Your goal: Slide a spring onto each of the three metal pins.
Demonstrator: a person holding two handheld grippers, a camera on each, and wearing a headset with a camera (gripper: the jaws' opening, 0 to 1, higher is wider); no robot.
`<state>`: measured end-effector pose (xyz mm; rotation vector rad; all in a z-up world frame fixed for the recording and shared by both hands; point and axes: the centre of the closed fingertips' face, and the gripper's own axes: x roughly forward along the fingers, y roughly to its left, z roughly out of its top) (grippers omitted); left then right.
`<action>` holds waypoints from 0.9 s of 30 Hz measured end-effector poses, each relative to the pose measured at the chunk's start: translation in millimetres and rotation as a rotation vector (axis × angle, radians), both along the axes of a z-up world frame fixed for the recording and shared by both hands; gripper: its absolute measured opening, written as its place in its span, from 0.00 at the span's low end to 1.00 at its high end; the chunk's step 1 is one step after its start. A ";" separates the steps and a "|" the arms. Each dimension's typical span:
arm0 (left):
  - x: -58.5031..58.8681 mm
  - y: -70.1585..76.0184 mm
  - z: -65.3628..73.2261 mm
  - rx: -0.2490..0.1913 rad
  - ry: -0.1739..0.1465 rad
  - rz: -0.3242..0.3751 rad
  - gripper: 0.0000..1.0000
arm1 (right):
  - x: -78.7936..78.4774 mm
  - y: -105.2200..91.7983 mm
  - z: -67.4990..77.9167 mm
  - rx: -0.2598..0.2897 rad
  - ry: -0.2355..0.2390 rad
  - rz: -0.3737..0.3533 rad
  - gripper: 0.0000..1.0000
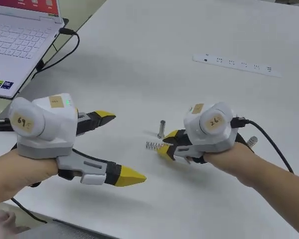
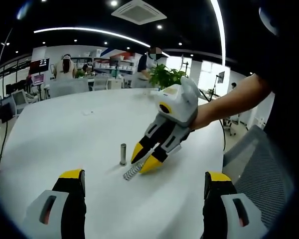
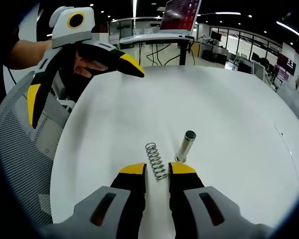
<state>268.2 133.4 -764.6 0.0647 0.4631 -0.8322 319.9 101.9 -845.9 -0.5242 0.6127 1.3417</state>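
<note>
Shiny metal pin [image 3: 185, 147], seemingly matt table [image 3: 214, 99].

A person is holding a two-jaw gripper in each hand on either side of the pin [image 1: 162, 128]. The right gripper [image 1: 165, 143], gripped by the right hand [image 1: 229, 159], is pointing in low from the pin's right. Its jaws are standing a slim gap apart just beside the pin, bracketing the near end of the spring [image 1: 152, 145]. The left gripper [image 1: 127, 146], in the left hand [image 1: 20, 172], is hovering well to the pin's left with jaws spread wide and tips aiming toward the pin.
</note>
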 end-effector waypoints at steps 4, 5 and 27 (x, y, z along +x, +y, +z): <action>-0.5 0.4 0.2 -0.002 0.001 0.003 0.97 | -1.6 1.1 -2.9 -0.013 -0.003 0.014 0.14; -0.6 0.8 0.0 0.000 0.002 0.002 0.97 | -1.5 1.1 -3.9 -0.019 -0.008 0.019 0.14; 2.4 -6.4 1.9 -0.001 0.002 -0.012 0.96 | -12.4 -10.0 2.0 -0.027 -0.034 0.084 0.08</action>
